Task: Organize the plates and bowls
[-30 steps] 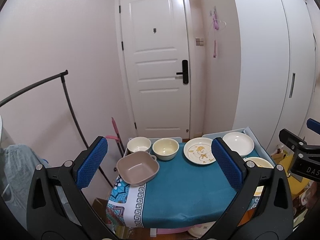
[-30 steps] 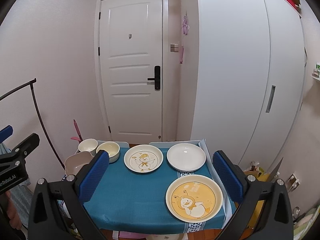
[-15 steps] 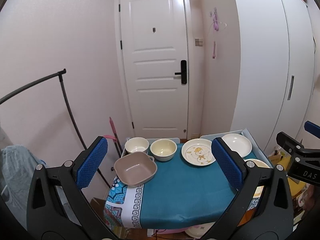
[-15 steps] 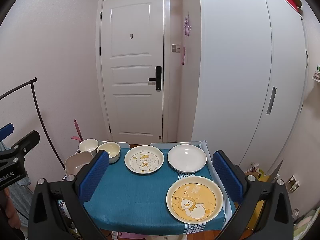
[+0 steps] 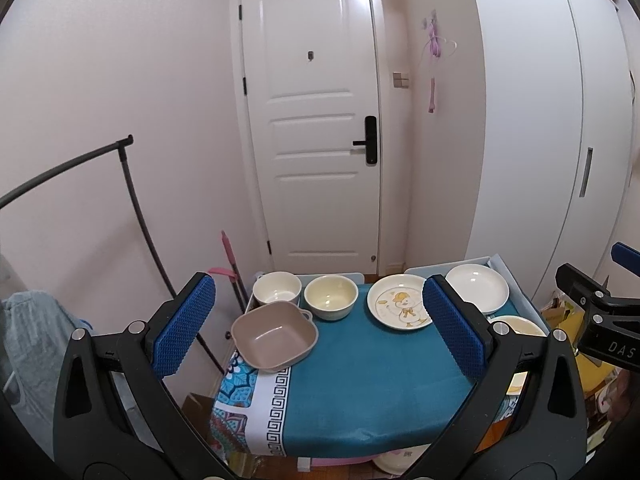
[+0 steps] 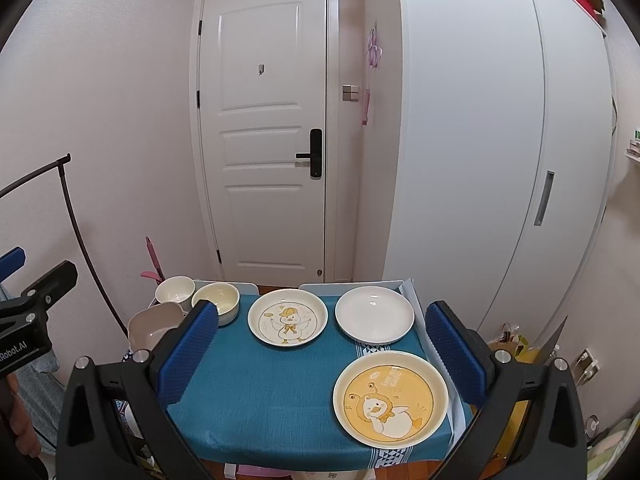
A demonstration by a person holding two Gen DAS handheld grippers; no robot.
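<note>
Hovered above the near edge of the teal-clothed table (image 6: 272,392), both the left gripper (image 5: 318,330) and right gripper (image 6: 320,354) — jaws wide apart, gripping nothing. Farther back: beige square bowl (image 5: 274,336), two cream bowls (image 5: 331,297), duck plate (image 6: 287,323), white plate (image 6: 374,314) — yellow plate (image 6: 390,400) nearest.

Both my wrist cameras look forward and slightly down from the near edge of the teal-clothed table (image 5: 360,380), the left view offset left, the right view right, sharing the tabletop and the far white door (image 6: 268,140).
</note>
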